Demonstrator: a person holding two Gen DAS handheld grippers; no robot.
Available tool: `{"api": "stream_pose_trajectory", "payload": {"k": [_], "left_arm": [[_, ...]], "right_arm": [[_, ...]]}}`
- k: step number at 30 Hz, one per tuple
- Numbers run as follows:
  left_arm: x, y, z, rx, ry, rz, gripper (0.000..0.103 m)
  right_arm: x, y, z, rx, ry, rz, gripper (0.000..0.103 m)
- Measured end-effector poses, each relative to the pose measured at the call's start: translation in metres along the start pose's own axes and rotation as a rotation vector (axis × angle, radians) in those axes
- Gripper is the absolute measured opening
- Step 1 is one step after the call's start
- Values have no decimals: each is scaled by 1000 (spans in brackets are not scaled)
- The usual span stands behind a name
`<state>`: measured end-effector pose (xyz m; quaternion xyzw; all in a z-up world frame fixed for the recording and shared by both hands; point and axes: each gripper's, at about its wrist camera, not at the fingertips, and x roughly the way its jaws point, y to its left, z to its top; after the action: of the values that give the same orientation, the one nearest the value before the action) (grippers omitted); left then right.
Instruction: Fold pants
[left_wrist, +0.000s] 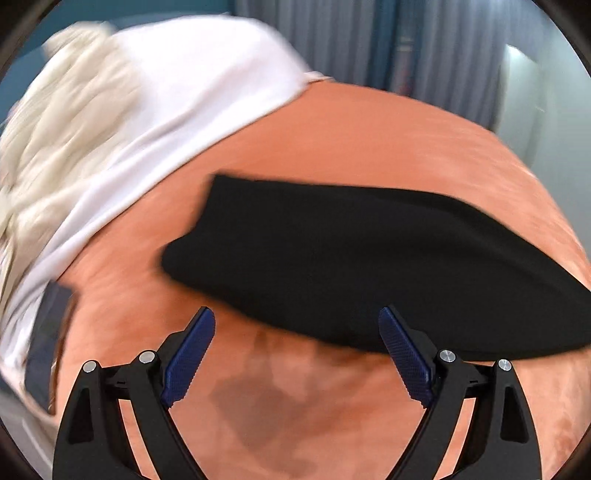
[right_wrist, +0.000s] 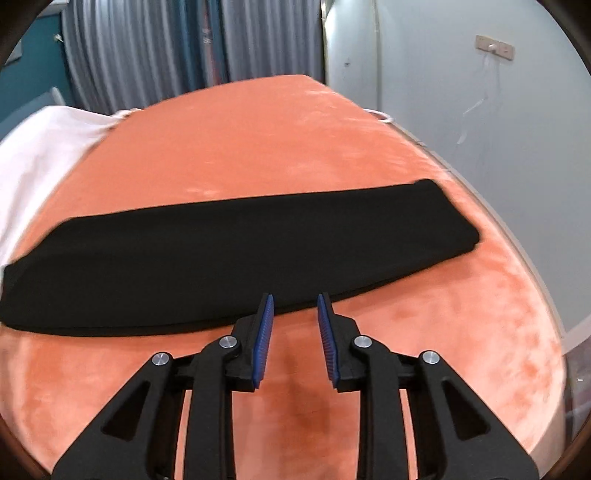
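Observation:
The black pants (right_wrist: 236, 258) lie folded into a long flat band across the orange bed cover (right_wrist: 258, 147). They also show in the left wrist view (left_wrist: 351, 266). My left gripper (left_wrist: 297, 317) is wide open and empty, just short of the pants' near edge, above the cover. My right gripper (right_wrist: 295, 302) is partly open and empty, its tips at the pants' near edge toward the right half. Neither gripper holds cloth.
A white sheet (left_wrist: 177, 110) and a cream fluffy blanket (left_wrist: 55, 129) lie along the left of the bed. A dark flat object (left_wrist: 48, 343) sits at the left edge. Grey curtains (right_wrist: 147, 48) and a pale wall (right_wrist: 461, 110) stand behind the bed.

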<state>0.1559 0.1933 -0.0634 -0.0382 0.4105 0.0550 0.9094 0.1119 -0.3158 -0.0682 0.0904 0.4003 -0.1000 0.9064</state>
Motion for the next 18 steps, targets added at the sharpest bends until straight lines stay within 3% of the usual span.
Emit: {"api": "stream_pose_trajectory", "payload": {"k": [3, 6, 7, 10, 12, 15, 17, 18], "left_arm": [[3, -67, 10, 141, -17, -56, 91], [22, -105, 10, 198, -3, -52, 91], [35, -117, 7, 204, 34, -43, 91], [72, -122, -13, 192, 161, -40, 92], [67, -113, -27, 198, 99, -75, 92], [56, -110, -33, 258, 97, -95, 91], [53, -106, -25, 229, 102, -120, 91], [50, -105, -17, 202, 92, -141, 91]], "right_arm": [[7, 59, 3, -55, 6, 100, 25], [36, 113, 2, -112, 38, 152, 27], [46, 121, 1, -124, 51, 146, 29], [82, 126, -19, -182, 139, 93, 29], [72, 121, -33, -226, 95, 107, 29], [60, 121, -34, -278, 128, 89, 29], [55, 125, -19, -241, 130, 111, 29], [57, 134, -1, -213, 123, 166, 29]]}}
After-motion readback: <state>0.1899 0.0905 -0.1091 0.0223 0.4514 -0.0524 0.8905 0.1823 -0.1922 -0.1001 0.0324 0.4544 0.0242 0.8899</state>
